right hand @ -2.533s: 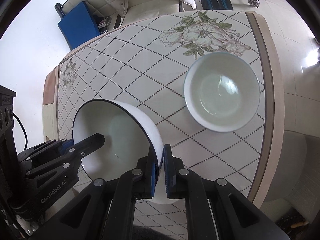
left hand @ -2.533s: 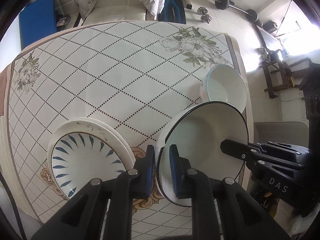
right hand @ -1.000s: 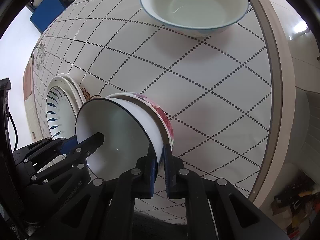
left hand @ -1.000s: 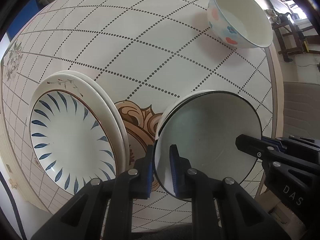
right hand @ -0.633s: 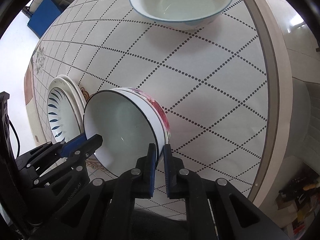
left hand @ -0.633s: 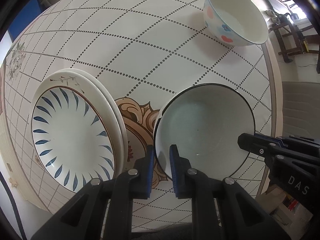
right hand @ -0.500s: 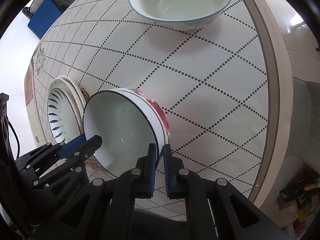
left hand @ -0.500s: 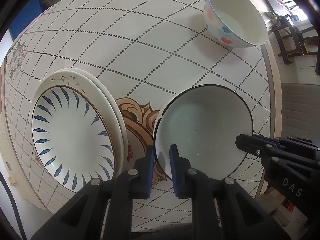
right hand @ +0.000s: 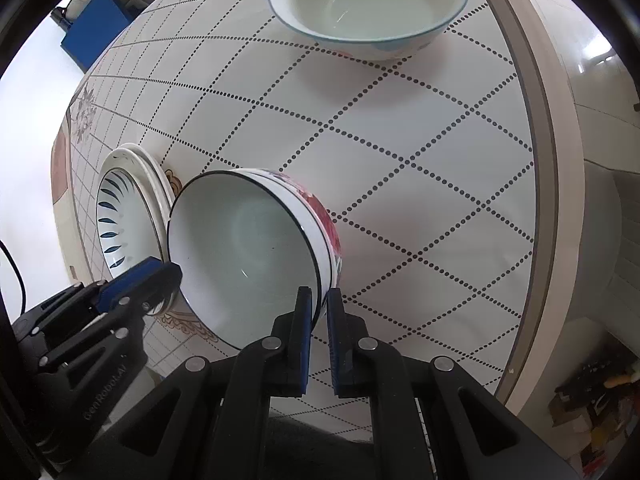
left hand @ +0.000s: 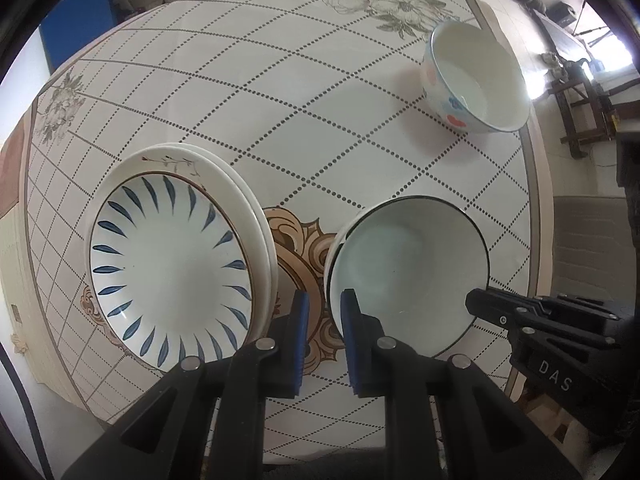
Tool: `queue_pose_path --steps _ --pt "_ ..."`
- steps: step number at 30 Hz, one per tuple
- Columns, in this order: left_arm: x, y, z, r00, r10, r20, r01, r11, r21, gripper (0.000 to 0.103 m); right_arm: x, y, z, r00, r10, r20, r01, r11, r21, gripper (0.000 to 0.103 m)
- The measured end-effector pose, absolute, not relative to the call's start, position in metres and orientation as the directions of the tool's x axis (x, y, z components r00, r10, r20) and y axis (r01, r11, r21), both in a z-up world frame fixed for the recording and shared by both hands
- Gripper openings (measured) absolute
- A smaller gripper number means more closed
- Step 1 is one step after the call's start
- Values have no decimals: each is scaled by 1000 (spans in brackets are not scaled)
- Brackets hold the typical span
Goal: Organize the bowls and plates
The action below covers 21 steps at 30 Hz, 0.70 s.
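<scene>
A black-rimmed white bowl (left hand: 408, 268) sits nested in a red-flowered bowl (right hand: 326, 220) on the table. My left gripper (left hand: 323, 312) straddles the bowl's near left rim, its jaws slightly apart. My right gripper (right hand: 318, 308) is shut on the bowl's near right rim. A stack of plates, topped by a blue-leaf plate (left hand: 168, 272), lies to the left; it also shows in the right wrist view (right hand: 124, 216). A third bowl with coloured spots (left hand: 476, 80) stands far right, also in the right wrist view (right hand: 368, 4).
The round table (left hand: 280, 92) has a white dotted-diamond cloth with flower prints. Its right edge (right hand: 560, 160) runs close to the bowls. A blue box (right hand: 96, 24) and a sofa lie beyond the table.
The black-rimmed bowl was carried down and set into the flowered bowl. My left jaws have parted a little from its rim. Both cameras have drawn back slightly.
</scene>
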<state>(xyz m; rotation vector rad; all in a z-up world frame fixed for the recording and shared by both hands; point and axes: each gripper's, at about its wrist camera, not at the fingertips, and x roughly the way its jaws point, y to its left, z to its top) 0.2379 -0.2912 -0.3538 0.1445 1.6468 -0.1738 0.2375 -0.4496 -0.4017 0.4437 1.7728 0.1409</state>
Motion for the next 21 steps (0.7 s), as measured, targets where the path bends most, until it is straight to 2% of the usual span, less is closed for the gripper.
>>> queue_pose_path --steps 2,3,5,6,7,8,9,11,12,21 --pt "240 -290 -346 -65 -16 -998 191 981 -28 26 235 -449 -397 -175 360 -916 204 924 324 9" --pt "241 -289 -342 -55 -18 -998 185 982 -28 28 235 -450 -394 -170 356 -919 199 926 321 10" --pt "247 -291 -337 -31 -13 -999 181 983 -18 33 234 -451 -388 -149 335 -930 185 934 306 19" --pt "251 -293 -335 -23 -21 -1000 182 983 -25 34 234 -454 -384 -134 321 -938 179 939 295 35" --pt "259 -293 -333 -21 -29 -999 182 983 -33 35 235 -457 -381 -118 310 -943 178 941 287 62" --pt "265 -295 -331 -16 -43 -999 177 983 -45 37 236 -461 -378 -101 307 -946 181 941 286 78" --pt "272 -298 -329 -10 -55 -998 171 984 -56 40 238 -466 -375 -83 309 -947 183 939 290 99" --pt "288 -308 -327 0 -72 -997 167 983 -71 64 245 -478 -371 -56 304 -951 194 938 289 100" --pt "296 -313 -326 7 -77 -997 172 982 -75 67 250 -486 -369 -48 298 -953 209 936 282 100" --pt "377 -363 -345 -21 -98 -995 173 980 -100 67 312 -561 -365 60 306 -950 377 874 306 100"
